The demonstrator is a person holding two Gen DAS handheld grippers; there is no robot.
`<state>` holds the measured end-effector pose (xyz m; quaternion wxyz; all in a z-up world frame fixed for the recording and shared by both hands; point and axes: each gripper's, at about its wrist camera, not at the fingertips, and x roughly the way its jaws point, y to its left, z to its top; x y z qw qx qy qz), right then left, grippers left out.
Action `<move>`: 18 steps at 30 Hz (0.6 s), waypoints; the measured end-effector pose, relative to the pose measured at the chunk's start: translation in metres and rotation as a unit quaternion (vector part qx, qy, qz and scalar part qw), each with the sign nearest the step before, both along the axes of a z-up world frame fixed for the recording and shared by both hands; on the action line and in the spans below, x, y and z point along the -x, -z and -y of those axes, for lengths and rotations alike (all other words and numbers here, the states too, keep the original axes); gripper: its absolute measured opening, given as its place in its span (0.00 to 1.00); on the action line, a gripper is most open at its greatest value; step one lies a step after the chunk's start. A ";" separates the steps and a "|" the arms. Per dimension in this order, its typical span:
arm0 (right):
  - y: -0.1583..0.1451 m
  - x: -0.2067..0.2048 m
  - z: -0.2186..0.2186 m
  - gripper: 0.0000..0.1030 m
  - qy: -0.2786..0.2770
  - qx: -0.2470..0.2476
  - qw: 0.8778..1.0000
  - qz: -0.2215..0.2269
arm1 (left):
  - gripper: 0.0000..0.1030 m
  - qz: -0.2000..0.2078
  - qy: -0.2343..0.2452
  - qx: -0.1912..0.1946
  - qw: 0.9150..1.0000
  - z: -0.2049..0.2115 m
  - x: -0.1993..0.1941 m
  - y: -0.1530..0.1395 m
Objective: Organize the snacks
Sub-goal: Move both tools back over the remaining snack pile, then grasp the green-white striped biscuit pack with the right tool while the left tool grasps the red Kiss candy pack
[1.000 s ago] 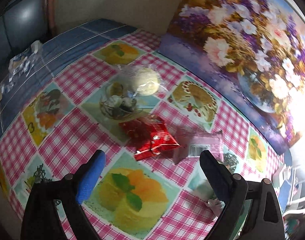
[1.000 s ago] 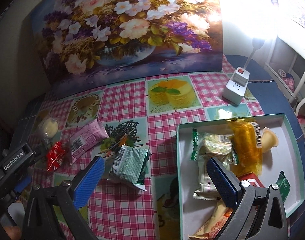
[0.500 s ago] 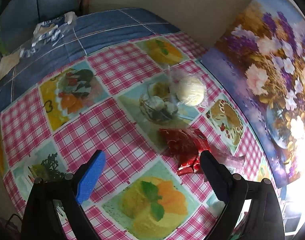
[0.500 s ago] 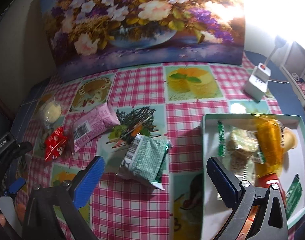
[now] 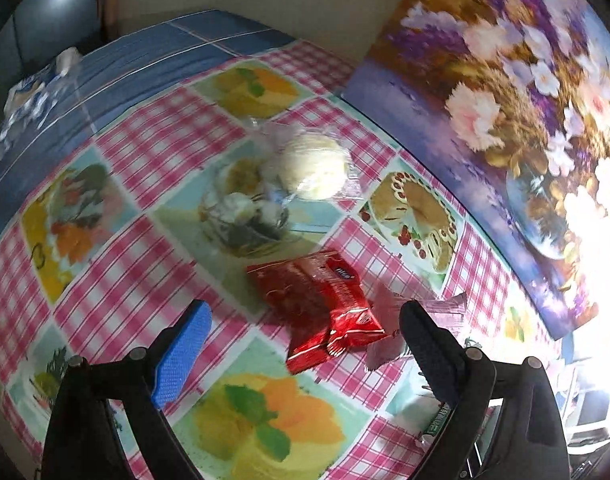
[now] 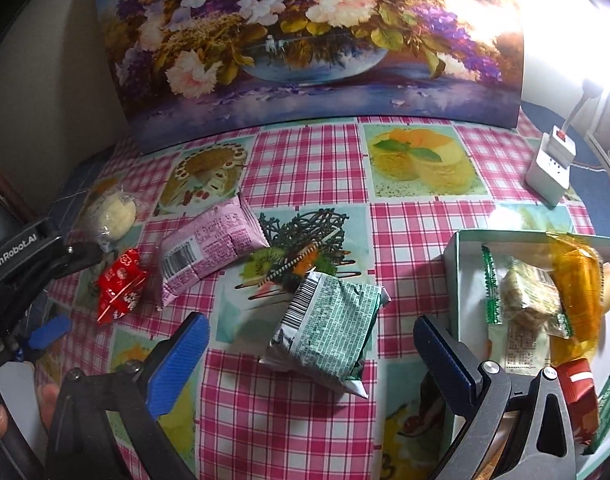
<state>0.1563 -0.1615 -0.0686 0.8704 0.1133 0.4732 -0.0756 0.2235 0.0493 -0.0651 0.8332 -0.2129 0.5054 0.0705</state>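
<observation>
Here the left gripper (image 5: 305, 344) is wide open and holds nothing. Its 2 fingers hang just above the shiny red snack packet (image 5: 319, 304) on the pink checked tablecloth (image 5: 145, 264). The right gripper (image 6: 311, 356) is wide open too, empty, over the crinkly green and silver snack packet (image 6: 329, 332). The pale green tray (image 6: 451, 280) of snacks sits beside it.

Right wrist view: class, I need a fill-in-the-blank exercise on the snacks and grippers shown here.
1. The green packet lies on the ____ tablecloth.
2. The right gripper is ____, holding nothing.
3. The red packet lies directly left of the ____ packet.
4. The tray sits to the ____ of the green packet.

Missing words: checked; open; pink; right
</observation>
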 end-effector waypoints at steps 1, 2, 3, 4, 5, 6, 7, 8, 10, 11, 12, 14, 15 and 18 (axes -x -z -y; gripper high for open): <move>0.002 -0.002 0.001 1.00 0.002 -0.001 1.000 -0.003 | 0.92 0.000 0.002 -0.002 1.000 0.001 -0.002 0.001; 0.005 -0.003 0.001 1.00 0.003 0.000 1.000 -0.006 | 0.92 -0.001 0.005 -0.005 1.000 0.003 -0.004 0.002; 0.007 -0.004 0.002 1.00 0.005 0.003 1.000 -0.008 | 0.92 -0.002 0.008 -0.009 1.000 0.005 -0.007 0.005; 0.009 -0.006 0.002 1.00 0.005 0.004 1.000 -0.010 | 0.92 -0.003 0.009 -0.011 1.000 0.006 -0.009 0.006; 0.011 -0.007 0.002 1.00 0.005 0.003 1.000 -0.013 | 0.92 -0.004 0.009 -0.013 1.000 0.006 -0.011 0.009; 0.014 -0.008 0.003 1.00 0.005 0.001 1.000 -0.015 | 0.92 -0.005 0.008 -0.015 1.000 0.006 -0.012 0.010; 0.016 -0.010 0.004 1.00 0.007 0.001 1.000 -0.017 | 0.92 -0.008 0.007 -0.017 1.000 0.005 -0.014 0.013; 0.018 -0.011 0.005 1.00 0.009 0.001 1.000 -0.019 | 0.92 -0.010 0.006 -0.018 1.000 0.005 -0.016 0.015; 0.022 -0.013 0.007 1.00 0.011 0.000 1.000 -0.023 | 0.92 -0.012 0.006 -0.018 1.000 0.004 -0.019 0.019; 0.023 -0.013 0.007 1.00 0.010 -0.001 1.000 -0.025 | 0.92 -0.014 0.006 -0.018 1.000 0.004 -0.020 0.021; 0.025 -0.014 0.008 1.00 0.010 -0.002 1.000 -0.027 | 0.92 -0.015 0.006 -0.019 1.000 0.004 -0.021 0.023; 0.028 -0.014 0.009 1.00 0.010 -0.003 1.000 -0.030 | 0.92 -0.018 0.000 -0.017 1.000 0.002 -0.023 0.025; 0.030 -0.015 0.009 1.00 0.009 -0.004 0.999 -0.032 | 0.92 -0.019 -0.003 -0.015 1.000 0.001 -0.024 0.027; 0.036 -0.018 0.011 1.00 0.010 -0.006 0.999 -0.038 | 0.92 -0.018 0.000 -0.008 1.000 0.000 -0.027 0.029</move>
